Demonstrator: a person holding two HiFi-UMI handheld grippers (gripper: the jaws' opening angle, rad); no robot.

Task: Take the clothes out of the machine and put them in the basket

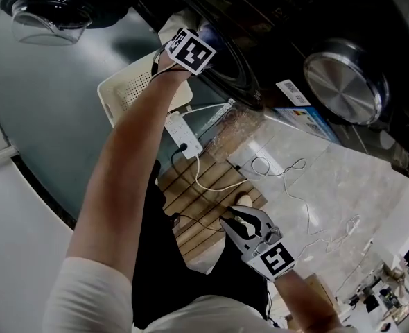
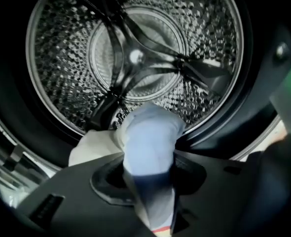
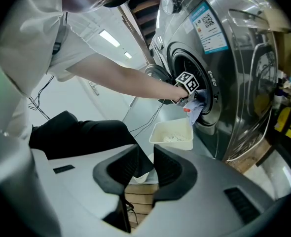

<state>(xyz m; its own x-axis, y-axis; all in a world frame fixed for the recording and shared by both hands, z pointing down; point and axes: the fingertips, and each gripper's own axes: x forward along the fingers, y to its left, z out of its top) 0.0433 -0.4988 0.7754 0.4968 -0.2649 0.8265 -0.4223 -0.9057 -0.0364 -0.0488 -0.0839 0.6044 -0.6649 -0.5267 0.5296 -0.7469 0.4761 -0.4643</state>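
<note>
Left gripper view: light blue fabric garment runs straight through the jaws of the left gripper. The jaws are clenched on it, cloth bunched above the pads, a red-edged strip showing at the bottom. The garment sits at the mouth of the machine, lifted in front of the perforated steel drum. A white cloth lies just beside it on the left, on the lower lip of the drum; cannot tell whether the two are joined.

Right gripper view: the same garment hangs from the left gripper at the round door opening of the silver-grey front-loading washing machine, not yet in the basket. The cream perforated plastic basket stands on the floor just below the opening, close against the machine front. It looks empty, as far as its inside shows.

Right gripper: jaws released, a gap between them, nothing gripped. It hangs well apart from the machine and points toward the basket.

Head view: bare forearm reaches up to the door, with the marker cube at the opening. White power strip lies on the floor near the basket, and the wooden slatted platform sits below it.
</note>
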